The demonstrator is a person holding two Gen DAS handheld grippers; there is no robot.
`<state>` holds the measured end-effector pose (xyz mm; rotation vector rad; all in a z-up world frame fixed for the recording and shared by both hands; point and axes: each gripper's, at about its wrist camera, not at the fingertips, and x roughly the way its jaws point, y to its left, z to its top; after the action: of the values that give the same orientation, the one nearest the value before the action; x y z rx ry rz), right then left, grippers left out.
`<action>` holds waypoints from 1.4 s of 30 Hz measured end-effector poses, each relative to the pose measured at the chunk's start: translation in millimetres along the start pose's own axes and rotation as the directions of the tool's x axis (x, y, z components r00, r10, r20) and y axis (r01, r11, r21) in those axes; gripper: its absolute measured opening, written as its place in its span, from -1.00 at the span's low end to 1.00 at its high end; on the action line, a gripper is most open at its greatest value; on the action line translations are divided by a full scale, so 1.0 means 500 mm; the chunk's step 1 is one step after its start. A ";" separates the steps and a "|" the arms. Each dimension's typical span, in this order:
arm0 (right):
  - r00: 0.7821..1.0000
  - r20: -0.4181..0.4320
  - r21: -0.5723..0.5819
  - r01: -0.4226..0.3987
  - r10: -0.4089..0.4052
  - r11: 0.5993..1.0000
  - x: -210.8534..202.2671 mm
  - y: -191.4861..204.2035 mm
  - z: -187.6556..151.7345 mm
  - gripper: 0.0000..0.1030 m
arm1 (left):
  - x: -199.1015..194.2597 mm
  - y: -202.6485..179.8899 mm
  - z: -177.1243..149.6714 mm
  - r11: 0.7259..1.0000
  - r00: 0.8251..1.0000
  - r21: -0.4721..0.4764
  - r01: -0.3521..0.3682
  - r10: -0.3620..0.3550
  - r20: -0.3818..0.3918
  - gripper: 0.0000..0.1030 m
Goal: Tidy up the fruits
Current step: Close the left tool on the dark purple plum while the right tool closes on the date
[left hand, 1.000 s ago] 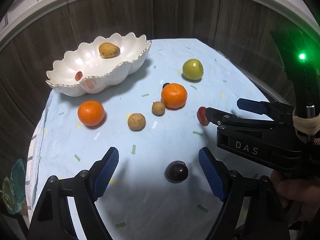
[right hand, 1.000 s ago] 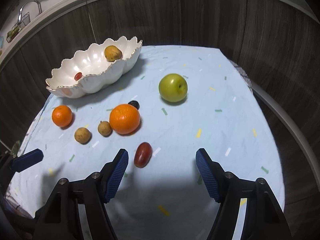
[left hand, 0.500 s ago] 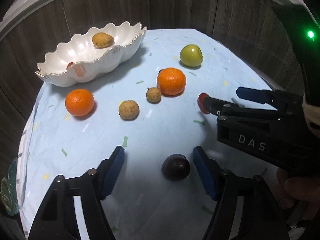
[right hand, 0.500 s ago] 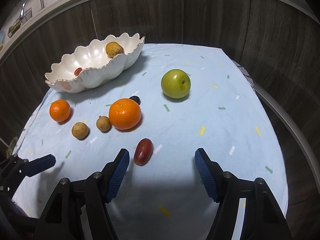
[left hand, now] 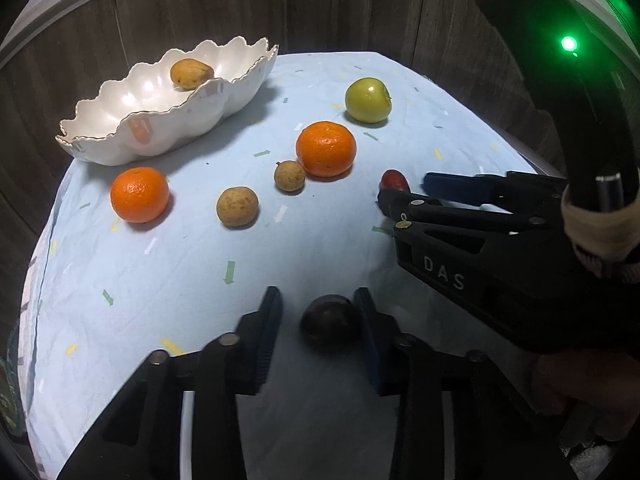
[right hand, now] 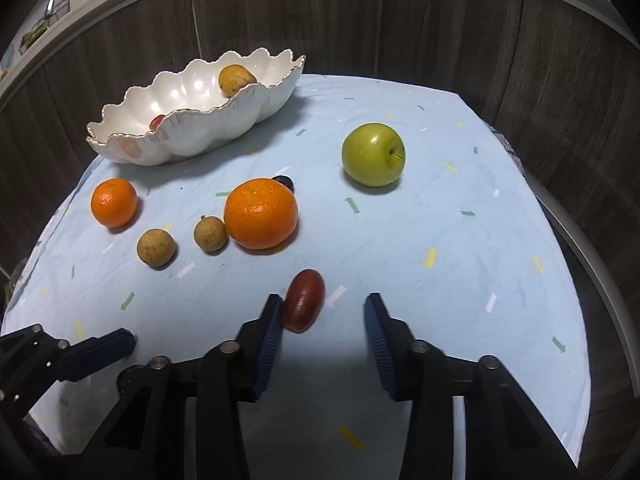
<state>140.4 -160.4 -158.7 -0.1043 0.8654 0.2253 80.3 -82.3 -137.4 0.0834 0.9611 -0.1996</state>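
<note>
A dark plum (left hand: pixel 328 320) lies on the light blue cloth between the fingers of my left gripper (left hand: pixel 318 312), which is partly closed around it; its right pad touches the plum, a small gap shows on the left. My right gripper (right hand: pixel 322 320) is open around a red oval fruit (right hand: pixel 304 300), whose left side touches the left pad (right hand: pixel 270 328). The white scalloped bowl (right hand: pixel 192 140) at the back left holds a yellow-brown fruit (right hand: pixel 236 79) and a small red one (right hand: pixel 157 121).
On the cloth lie a green apple (right hand: pixel 374 154), a large orange (right hand: pixel 261 219), a small orange (right hand: pixel 114 202), two brown round fruits (right hand: pixel 156 247) (right hand: pixel 210 233) and a small dark fruit (right hand: pixel 285 182) behind the large orange. A dark wood wall surrounds the table.
Both grippers have moved forward and down and narrowed their jaws. The plum now sits between the left fingers, and the red fruit between the right fingers.
</note>
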 end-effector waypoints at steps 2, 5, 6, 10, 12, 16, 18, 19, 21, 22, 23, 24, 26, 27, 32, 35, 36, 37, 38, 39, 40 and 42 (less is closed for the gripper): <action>1.000 0.001 -0.008 -0.009 0.009 1.000 0.000 0.006 0.000 -0.46 | -0.002 0.000 0.001 1.000 1.000 0.000 0.007 -0.007 0.002 -0.48; 1.000 0.001 -0.014 -0.023 0.023 1.000 -0.001 0.010 -0.001 -0.60 | -0.001 0.003 0.002 1.000 1.000 -0.005 0.012 -0.012 0.001 -0.49; 1.000 0.001 -0.013 -0.024 0.024 1.000 -0.002 0.011 -0.001 -0.60 | -0.002 0.004 0.002 1.000 1.000 -0.006 0.012 -0.012 0.000 -0.49; 1.000 0.002 0.009 -0.031 0.031 0.999 -0.008 0.005 -0.002 -0.63 | -0.008 0.012 0.006 1.000 1.000 -0.023 -0.001 0.002 0.007 -0.49; 0.999 0.010 0.017 -0.033 0.033 0.999 -0.015 0.002 -0.001 -0.63 | -0.011 0.015 0.008 1.000 1.000 -0.028 -0.009 0.010 0.012 -0.49; 0.999 0.022 0.019 -0.034 0.034 0.999 -0.033 0.004 0.002 -0.63 | -0.020 0.023 0.012 0.999 0.999 -0.038 -0.020 0.021 0.027 -0.49; 0.999 0.027 0.018 -0.035 0.034 0.999 -0.041 0.007 0.004 -0.63 | -0.028 0.029 0.015 0.999 0.999 -0.045 -0.027 0.029 0.038 -0.49; 0.999 0.030 0.016 -0.034 0.034 0.999 -0.047 0.009 0.004 -0.63 | -0.033 0.032 0.016 0.998 0.998 -0.049 -0.031 0.033 0.045 -0.49; 0.999 0.034 0.015 -0.034 0.033 0.999 -0.055 0.012 0.007 -0.63 | -0.038 0.036 0.021 0.998 0.998 -0.054 -0.035 0.038 0.052 -0.49; 0.999 0.037 0.014 -0.034 0.033 0.999 -0.059 0.013 0.008 -0.63 | -0.041 0.039 0.022 0.998 0.998 -0.057 -0.037 0.040 0.055 -0.49; 0.999 0.040 0.014 -0.033 0.032 0.999 -0.065 0.015 0.010 -0.63 | -0.044 0.042 0.024 0.997 0.997 -0.061 -0.038 0.042 0.058 -0.49; 0.999 0.043 0.011 -0.031 0.030 0.999 -0.070 0.017 0.011 -0.63 | -0.048 0.044 0.025 0.997 0.997 -0.066 -0.039 0.043 0.061 -0.49; 0.998 0.049 0.009 -0.030 0.029 1.000 -0.079 0.019 0.013 -0.63 | -0.056 0.051 0.028 0.996 0.996 -0.076 -0.043 0.048 0.073 -0.49; 0.998 0.052 0.008 -0.029 0.029 1.000 -0.084 0.021 0.014 -0.63 | -0.060 0.053 0.030 0.996 0.996 -0.080 -0.045 0.051 0.078 -0.49; 0.997 0.068 0.006 -0.026 0.026 1.000 -0.111 0.031 0.022 -0.63 | -0.082 0.065 0.038 0.994 0.993 -0.096 -0.049 0.059 0.105 -0.49; 0.997 0.080 0.001 -0.024 0.024 1.000 -0.126 0.037 0.028 -0.63 | -0.094 0.073 0.043 0.993 0.991 -0.108 -0.052 0.064 0.118 -0.49; 0.996 0.083 0.001 -0.023 0.023 1.000 -0.131 0.039 0.030 -0.63 | -0.099 0.076 0.045 0.992 0.990 -0.113 -0.053 0.067 0.123 -0.49; 0.996 0.087 0.000 -0.023 0.023 1.000 -0.136 0.041 0.033 -0.63 | -0.103 0.078 0.046 0.992 0.990 -0.115 -0.053 0.068 0.126 -0.49; 0.996 0.091 -0.002 -0.023 0.023 1.000 -0.142 0.043 0.035 -0.63 | -0.106 0.080 0.048 0.992 0.989 -0.118 -0.053 0.068 0.130 -0.49; 0.995 0.094 -0.003 -0.023 0.023 1.000 -0.147 0.045 0.037 -0.63 | -0.108 0.081 0.050 0.991 0.989 -0.121 -0.052 0.068 0.132 -0.49; 0.995 0.098 -0.004 -0.023 0.024 1.000 -0.152 0.046 0.040 -0.64 | -0.111 0.084 0.053 0.991 0.989 -0.125 -0.052 0.069 0.134 -0.49; 0.994 0.105 -0.007 -0.023 0.024 1.000 -0.161 0.050 0.046 -0.64 | -0.118 0.089 0.056 0.989 0.988 -0.136 -0.054 0.073 0.138 -0.49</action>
<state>100.9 -144.4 -82.4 -0.0864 0.7612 0.2532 79.3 -35.2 -73.5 -0.0222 0.8255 -0.0815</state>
